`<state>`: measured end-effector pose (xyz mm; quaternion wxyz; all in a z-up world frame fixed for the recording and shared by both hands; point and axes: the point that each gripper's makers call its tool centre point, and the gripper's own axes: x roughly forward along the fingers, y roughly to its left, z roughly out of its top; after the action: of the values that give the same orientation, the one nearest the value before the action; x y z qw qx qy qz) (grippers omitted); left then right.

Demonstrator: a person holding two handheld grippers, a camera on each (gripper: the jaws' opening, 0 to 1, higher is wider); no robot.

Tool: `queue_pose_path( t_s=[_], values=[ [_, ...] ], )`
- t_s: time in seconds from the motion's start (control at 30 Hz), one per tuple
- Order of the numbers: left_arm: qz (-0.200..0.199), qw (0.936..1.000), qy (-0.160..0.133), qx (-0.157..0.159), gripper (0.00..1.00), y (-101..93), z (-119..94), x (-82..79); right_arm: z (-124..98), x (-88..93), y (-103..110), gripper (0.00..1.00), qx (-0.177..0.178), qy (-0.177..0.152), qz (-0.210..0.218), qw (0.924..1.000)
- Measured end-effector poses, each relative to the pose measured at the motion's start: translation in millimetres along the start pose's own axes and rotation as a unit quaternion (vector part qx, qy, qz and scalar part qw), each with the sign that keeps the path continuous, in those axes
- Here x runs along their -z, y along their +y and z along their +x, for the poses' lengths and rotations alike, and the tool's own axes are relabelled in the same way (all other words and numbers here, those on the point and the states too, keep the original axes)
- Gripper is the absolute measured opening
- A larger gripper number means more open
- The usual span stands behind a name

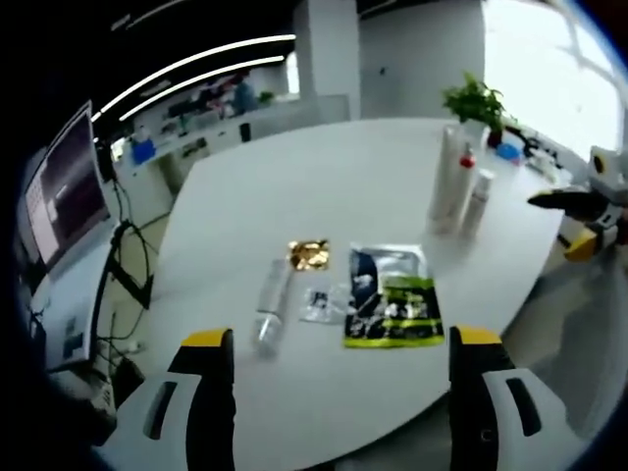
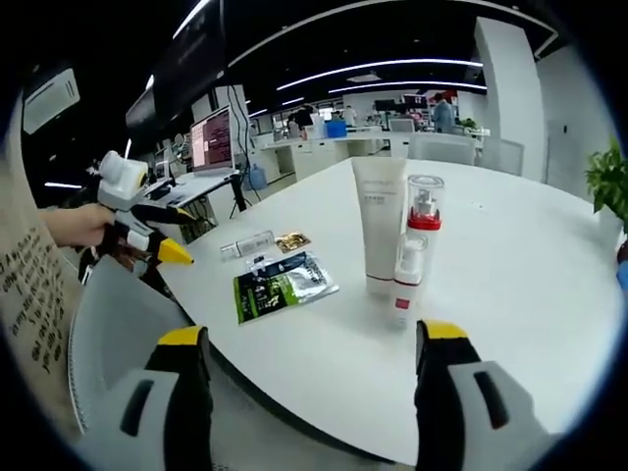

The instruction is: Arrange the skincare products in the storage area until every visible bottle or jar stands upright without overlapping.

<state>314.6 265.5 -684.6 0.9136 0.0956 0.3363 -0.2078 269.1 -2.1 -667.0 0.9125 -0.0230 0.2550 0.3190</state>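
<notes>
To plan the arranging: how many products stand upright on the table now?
3, grouped together: a tall white tube, a clear red-collared pump bottle beside it, and a small white bottle in front. One clear bottle lies flat.

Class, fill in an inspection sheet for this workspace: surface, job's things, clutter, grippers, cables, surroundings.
Surface: white round table, mostly bare.
Job's things: tall white tube, clear pump bottle with red collar and small white tube stand upright together; clear bottle lies on its side.
Clutter: green-black sachet, gold sachet, small clear packet.
Grippers: left gripper and right gripper open, empty, off the table.
Cables: dangling beside the monitor stand.
Surroundings: monitor, potted plant, office desks.
</notes>
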Motion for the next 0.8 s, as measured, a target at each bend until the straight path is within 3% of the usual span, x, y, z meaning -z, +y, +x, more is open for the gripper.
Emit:
queue_pose_path(
  t_s=[0.5,0.8],
  values=[
    [0.006,0.9996,0.028,-0.001,0.88,34.6,34,2.1,2,5.3,-4,0.86,0.007,0.018,0.009,0.9998],
    [0.011,0.9987,0.049,-0.003,0.85,56.6,66,1.5,2,10.4,-8,0.86,0.014,0.032,0.017,0.9992]
  ],
)
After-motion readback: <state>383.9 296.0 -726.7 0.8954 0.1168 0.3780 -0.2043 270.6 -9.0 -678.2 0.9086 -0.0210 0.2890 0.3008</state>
